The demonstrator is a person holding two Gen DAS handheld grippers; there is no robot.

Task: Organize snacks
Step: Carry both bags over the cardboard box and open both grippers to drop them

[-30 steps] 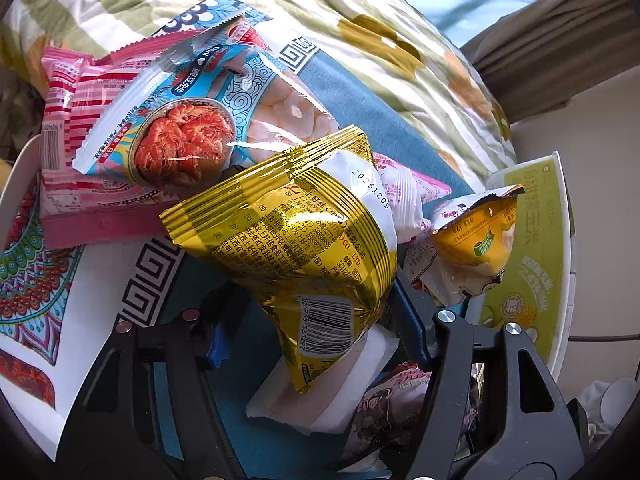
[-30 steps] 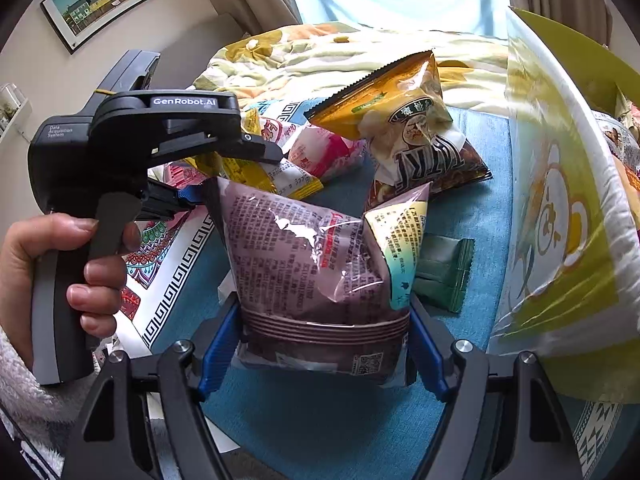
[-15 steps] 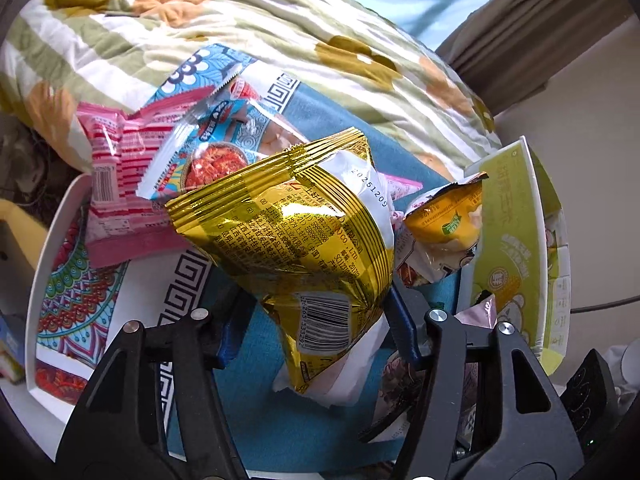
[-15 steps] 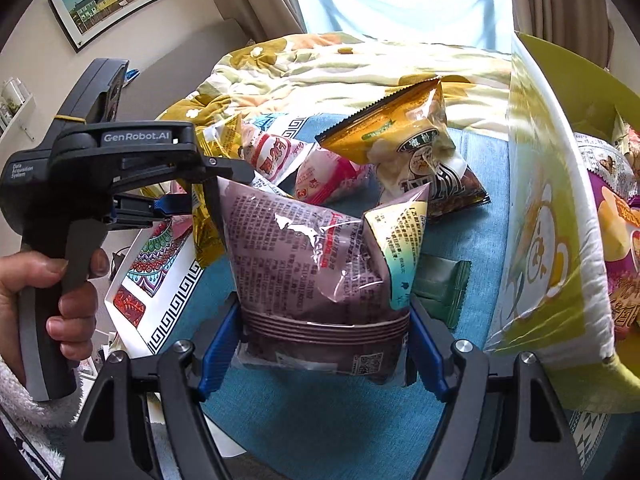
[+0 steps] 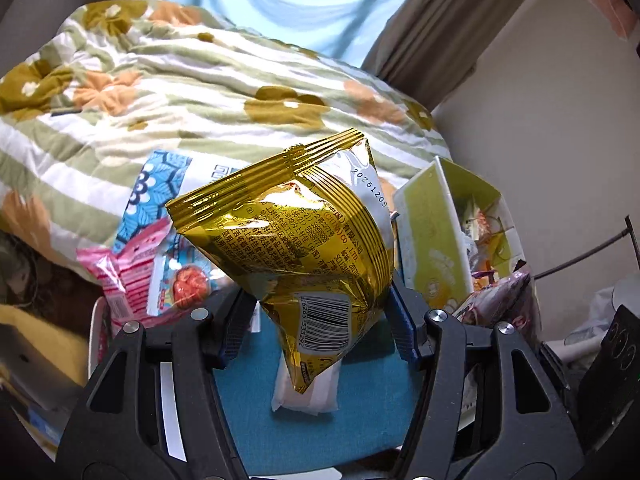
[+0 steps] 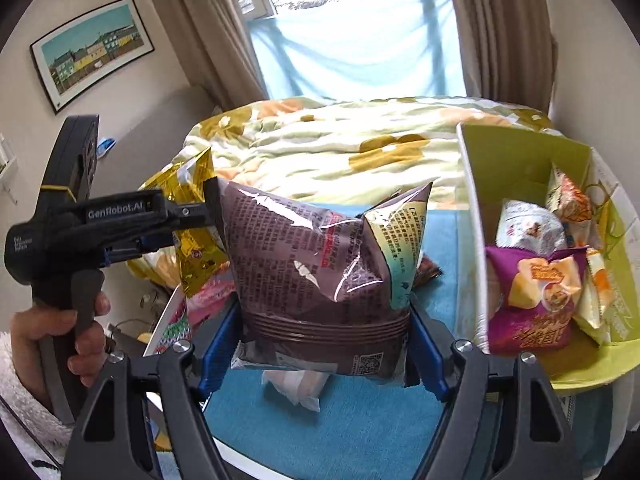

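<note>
My left gripper is shut on a gold snack bag and holds it up above the blue mat. It also shows in the right wrist view, held by a hand at the left. My right gripper is shut on a brown snack bag, lifted above the mat. The yellow-green box stands at the right with several snack packs inside, a purple one in front. In the left wrist view the box is to the right of the gold bag.
A white packet lies on the blue mat under the grippers. Pink and blue snack packs lie at the mat's left edge. A floral quilt covers the bed behind. Curtains and a window are at the back.
Both grippers have risen with their bags. The views now tilt up toward the bed and window, and the box's inside has come into the right wrist view.
</note>
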